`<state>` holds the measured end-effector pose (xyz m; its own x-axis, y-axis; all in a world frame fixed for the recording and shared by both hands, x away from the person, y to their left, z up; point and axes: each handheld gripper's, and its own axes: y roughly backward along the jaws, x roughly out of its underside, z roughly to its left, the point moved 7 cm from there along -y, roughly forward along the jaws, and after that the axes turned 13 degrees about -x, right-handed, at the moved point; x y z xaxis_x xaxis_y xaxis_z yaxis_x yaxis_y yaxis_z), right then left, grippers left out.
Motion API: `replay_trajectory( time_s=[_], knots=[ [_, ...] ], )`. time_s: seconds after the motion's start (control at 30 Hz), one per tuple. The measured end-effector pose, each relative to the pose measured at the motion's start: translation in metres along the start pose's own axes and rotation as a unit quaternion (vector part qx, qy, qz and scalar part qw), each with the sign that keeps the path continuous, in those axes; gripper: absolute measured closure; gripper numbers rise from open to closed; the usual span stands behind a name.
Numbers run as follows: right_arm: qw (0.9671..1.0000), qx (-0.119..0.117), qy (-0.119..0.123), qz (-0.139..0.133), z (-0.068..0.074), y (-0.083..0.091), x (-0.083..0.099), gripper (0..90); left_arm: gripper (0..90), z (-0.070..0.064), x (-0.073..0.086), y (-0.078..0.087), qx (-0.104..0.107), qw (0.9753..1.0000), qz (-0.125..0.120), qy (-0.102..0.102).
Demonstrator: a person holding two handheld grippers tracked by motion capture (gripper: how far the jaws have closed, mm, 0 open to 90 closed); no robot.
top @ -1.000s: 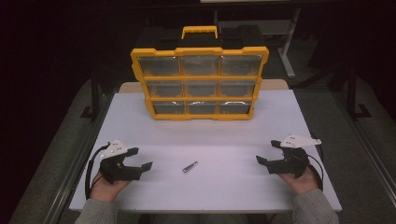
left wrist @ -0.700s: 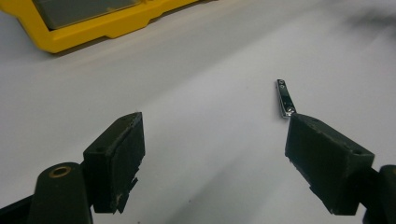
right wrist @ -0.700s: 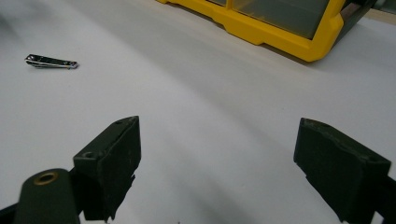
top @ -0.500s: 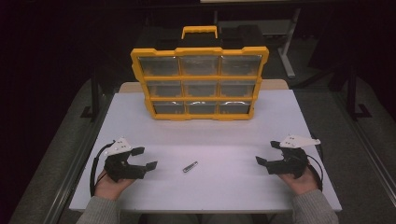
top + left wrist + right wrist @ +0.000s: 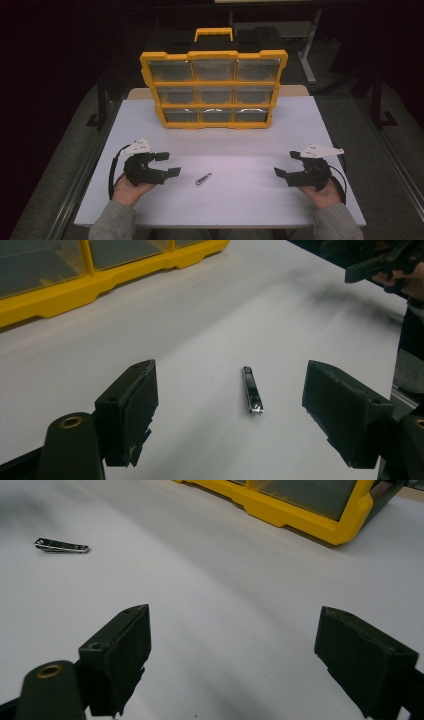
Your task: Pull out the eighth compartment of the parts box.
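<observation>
A small metal nail clipper (image 5: 203,178) lies flat on the white table (image 5: 220,150), left of centre near the front. My left gripper (image 5: 167,164) is open just left of it, jaws spread wide. In the left gripper view the clipper (image 5: 252,389) lies on the table a short way ahead, between the two jaws. My right gripper (image 5: 287,164) is open at the table's front right, with nothing between its jaws. From the right gripper view the clipper (image 5: 61,545) lies far off at the upper left.
A yellow organiser case (image 5: 215,87) with clear compartment lids and a handle stands upright at the back of the table. Its lower edge appears in both gripper views (image 5: 100,282) (image 5: 300,515). Bare tabletop stretches between the grippers. Dark floor surrounds the table.
My left gripper has moved right, toward the nail clipper. The right gripper and the clipper have stayed where they were.
</observation>
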<state>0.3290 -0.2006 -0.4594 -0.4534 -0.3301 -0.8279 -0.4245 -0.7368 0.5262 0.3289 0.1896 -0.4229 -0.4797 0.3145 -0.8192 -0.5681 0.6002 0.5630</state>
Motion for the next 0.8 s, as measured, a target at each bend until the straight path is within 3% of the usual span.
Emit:
replay_trajectory(
  time_s=[0.6, 0.73, 0.8],
  knots=[
    [0.9999, -0.008, 0.005, 0.003, 0.002, -0.001, 0.000, 14.0, 22.3, -0.013, -0.036, -0.038, 0.041, 0.9984, -0.006, 0.038],
    [0.9999, -0.011, 0.007, 0.001, 0.003, -0.001, -0.001, 14.0, 22.6, -0.014, -0.041, -0.048, 0.045, 0.9982, 0.003, 0.039],
    [0.9999, -0.011, 0.008, 0.002, 0.002, -0.002, -0.001, 14.0, 22.9, -0.014, -0.043, -0.053, 0.045, 0.9975, 0.014, 0.051]
  ],
)
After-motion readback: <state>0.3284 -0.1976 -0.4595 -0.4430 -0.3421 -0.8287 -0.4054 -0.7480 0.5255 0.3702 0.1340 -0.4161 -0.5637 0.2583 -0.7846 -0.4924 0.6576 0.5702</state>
